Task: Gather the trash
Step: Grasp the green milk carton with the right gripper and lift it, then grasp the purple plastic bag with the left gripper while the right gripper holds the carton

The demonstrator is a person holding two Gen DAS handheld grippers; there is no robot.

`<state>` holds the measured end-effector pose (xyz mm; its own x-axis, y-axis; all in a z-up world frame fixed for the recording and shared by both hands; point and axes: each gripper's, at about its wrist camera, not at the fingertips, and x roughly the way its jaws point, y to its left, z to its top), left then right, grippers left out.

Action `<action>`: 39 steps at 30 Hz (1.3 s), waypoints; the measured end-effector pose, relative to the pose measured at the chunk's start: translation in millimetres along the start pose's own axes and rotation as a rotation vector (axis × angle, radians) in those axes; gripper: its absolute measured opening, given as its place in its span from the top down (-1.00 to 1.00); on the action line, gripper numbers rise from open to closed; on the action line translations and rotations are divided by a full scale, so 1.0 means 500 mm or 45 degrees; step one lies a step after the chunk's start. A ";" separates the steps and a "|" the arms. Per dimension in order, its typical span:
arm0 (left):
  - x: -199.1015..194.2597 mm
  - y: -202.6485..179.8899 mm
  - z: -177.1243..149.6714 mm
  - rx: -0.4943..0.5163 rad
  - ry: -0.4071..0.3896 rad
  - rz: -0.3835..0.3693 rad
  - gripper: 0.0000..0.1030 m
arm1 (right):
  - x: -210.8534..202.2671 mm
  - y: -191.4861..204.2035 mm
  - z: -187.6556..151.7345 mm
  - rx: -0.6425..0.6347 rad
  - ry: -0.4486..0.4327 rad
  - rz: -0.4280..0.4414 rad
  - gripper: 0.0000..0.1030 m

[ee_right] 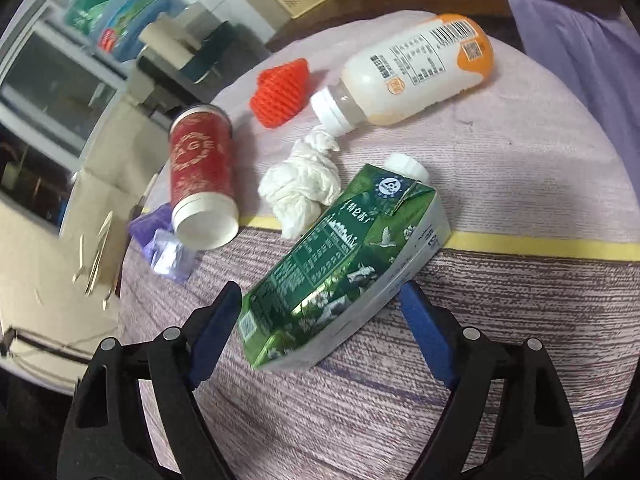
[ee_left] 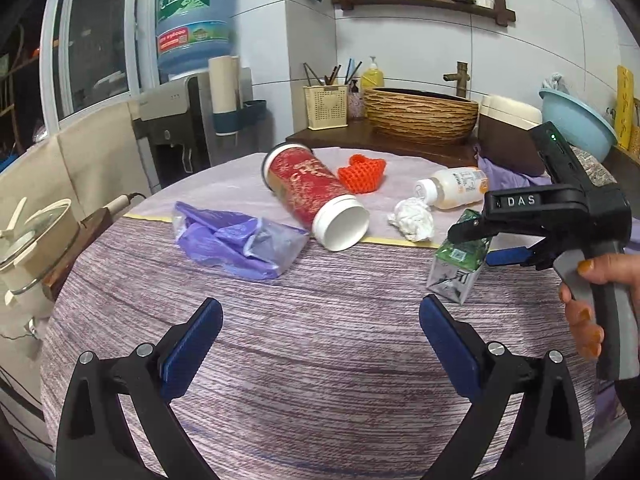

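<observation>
Trash lies on the round table (ee_left: pixel 304 340): a green milk carton (ee_right: pixel 340 264), a crumpled white tissue (ee_right: pixel 300 184), a red paper cup on its side (ee_right: pixel 202 168), an orange foam net (ee_right: pixel 280 92), a white-orange bottle (ee_right: pixel 416 76) and a purple plastic bag (ee_left: pixel 236 240). My right gripper (ee_right: pixel 322 304) is open with its fingers on either side of the carton; it shows in the left wrist view (ee_left: pixel 476 246) at the carton (ee_left: pixel 460 264). My left gripper (ee_left: pixel 320 316) is open and empty over the bare near side of the table.
A water dispenser (ee_left: pixel 184 92) stands behind the table at the left. A counter with a woven basin (ee_left: pixel 420 114) and a utensil holder (ee_left: pixel 326 106) is at the back. A blue bowl (ee_left: pixel 572 120) sits at the right. A pot with lid (ee_left: pixel 28 240) is at the left edge.
</observation>
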<state>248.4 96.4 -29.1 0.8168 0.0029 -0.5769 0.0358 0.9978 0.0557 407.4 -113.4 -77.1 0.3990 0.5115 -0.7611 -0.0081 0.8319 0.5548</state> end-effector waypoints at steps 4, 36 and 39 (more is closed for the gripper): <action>-0.003 0.056 -0.012 -0.060 0.014 0.034 -0.89 | 0.028 -0.009 0.014 0.118 0.026 0.002 -0.59; 0.283 0.262 0.093 -0.722 0.343 0.034 -0.89 | -0.039 0.008 -0.027 -0.352 -0.145 -0.109 -0.14; 0.320 0.265 0.090 -0.749 0.424 0.030 -0.84 | -0.029 0.018 -0.025 -0.411 -0.110 -0.181 -0.14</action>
<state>409.7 226.4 -77.2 0.5891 -0.0490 -0.8066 -0.3761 0.8669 -0.3273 389.9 -110.7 -65.4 0.4927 0.3776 -0.7841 -0.2310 0.9254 0.3005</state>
